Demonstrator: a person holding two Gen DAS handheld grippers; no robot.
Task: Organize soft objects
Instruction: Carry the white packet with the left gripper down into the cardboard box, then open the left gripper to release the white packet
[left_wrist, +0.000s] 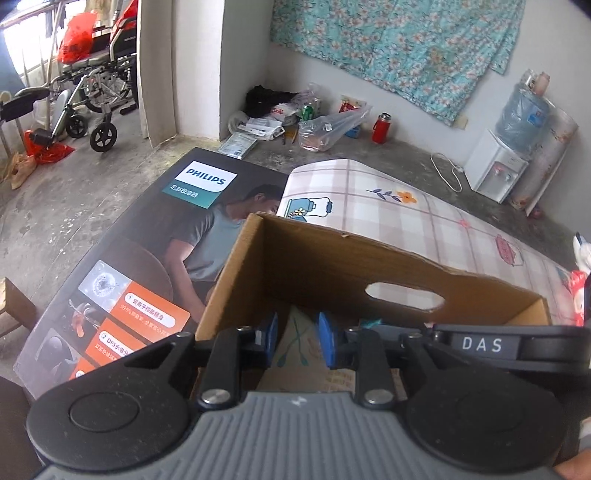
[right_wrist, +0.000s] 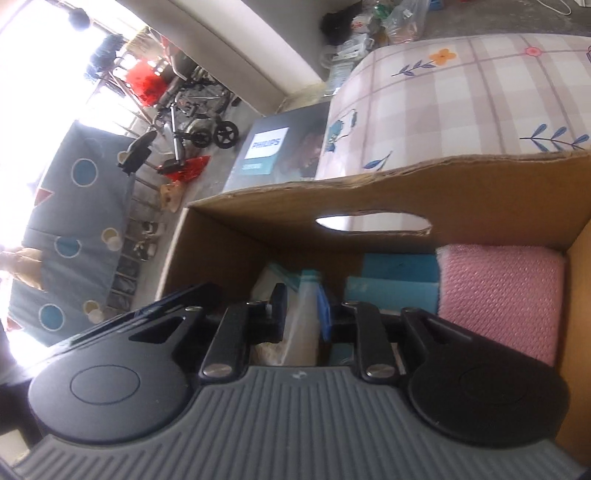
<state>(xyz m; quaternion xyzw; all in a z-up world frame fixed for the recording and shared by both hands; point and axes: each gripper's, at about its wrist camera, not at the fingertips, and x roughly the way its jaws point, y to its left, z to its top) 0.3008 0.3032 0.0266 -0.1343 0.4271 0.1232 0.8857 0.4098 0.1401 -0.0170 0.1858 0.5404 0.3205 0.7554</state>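
An open cardboard box (left_wrist: 332, 266) with a handle slot stands on the checked tablecloth; it also shows in the right wrist view (right_wrist: 461, 199). My left gripper (left_wrist: 297, 341) is inside the box, jaws closed on a pale fabric item with a leaf print (left_wrist: 295, 350). My right gripper (right_wrist: 301, 314) is also inside the box, jaws closed on a white soft item (right_wrist: 301, 325). Beside it in the box lie a pink bubble-wrap bundle (right_wrist: 502, 295) and light blue folded pieces (right_wrist: 395, 284). The right gripper's body (left_wrist: 517, 343) shows in the left wrist view.
A dark Philips box (left_wrist: 147, 258) lies left of the cardboard box. The table (left_wrist: 424, 206) carries a checked cloth. On the floor are a wheelchair (left_wrist: 88, 92), bags and bottles (left_wrist: 317, 122) and a water dispenser (left_wrist: 502, 166). A blue dotted cloth (right_wrist: 74, 229) hangs at left.
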